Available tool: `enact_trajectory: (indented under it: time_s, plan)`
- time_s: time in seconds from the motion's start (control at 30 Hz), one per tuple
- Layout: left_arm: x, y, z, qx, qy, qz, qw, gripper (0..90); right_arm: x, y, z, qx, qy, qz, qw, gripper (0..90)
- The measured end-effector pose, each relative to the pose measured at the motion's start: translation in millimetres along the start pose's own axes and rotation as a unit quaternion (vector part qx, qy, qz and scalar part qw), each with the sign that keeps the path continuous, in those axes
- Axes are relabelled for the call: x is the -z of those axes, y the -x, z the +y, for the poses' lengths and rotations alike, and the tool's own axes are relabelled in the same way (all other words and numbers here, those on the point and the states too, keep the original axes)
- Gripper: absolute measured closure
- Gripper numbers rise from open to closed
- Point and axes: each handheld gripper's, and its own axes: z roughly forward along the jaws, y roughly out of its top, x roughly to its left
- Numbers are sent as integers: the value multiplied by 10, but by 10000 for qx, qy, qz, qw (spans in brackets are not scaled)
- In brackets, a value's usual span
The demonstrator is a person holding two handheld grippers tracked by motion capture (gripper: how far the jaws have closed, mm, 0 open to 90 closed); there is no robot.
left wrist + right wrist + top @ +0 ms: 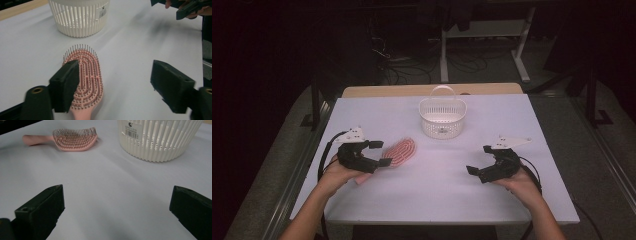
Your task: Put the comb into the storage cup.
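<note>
The left hand-held gripper [112, 85], jaws apart, straddles the pink hairbrush [86, 75] to grasp it, while the right hand-held gripper [486, 161] waits likewise spread.

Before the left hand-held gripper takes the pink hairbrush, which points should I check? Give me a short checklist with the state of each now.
1. Left hand-held gripper open: ok.
2. Hairbrush between its jaws: not ok, it lies by the left jaw.
3. Hairbrush lies flat on the table, bristles up: ok.
4. Basket upright: ok.
5. Right hand-held gripper open and apart from the hairbrush: ok.
6. Anything inside the basket: cannot tell.
</note>
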Motion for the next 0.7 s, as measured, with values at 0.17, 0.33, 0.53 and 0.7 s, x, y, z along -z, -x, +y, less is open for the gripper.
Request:
enact_trajectory:
  time_s: [0.17, 0.33, 0.53, 0.7]
  plan:
    - [-25, -1, -78, -58, 43, 90, 9999, 97, 21, -5, 4, 12, 37, 19, 10000, 0]
    - [-54, -12, -128, -71, 25, 48, 10000, 0, 18, -17, 14, 86, 14, 12, 10000, 0]
    - [-9, -36, -145, -5, 64, 89, 9999, 0, 18, -64, 73, 202, -211, 50, 9996, 0]
    - [-1, -41, -152, 7, 38, 103, 9999, 0, 32, -92, 108, 422, -352, 65, 9985, 0]
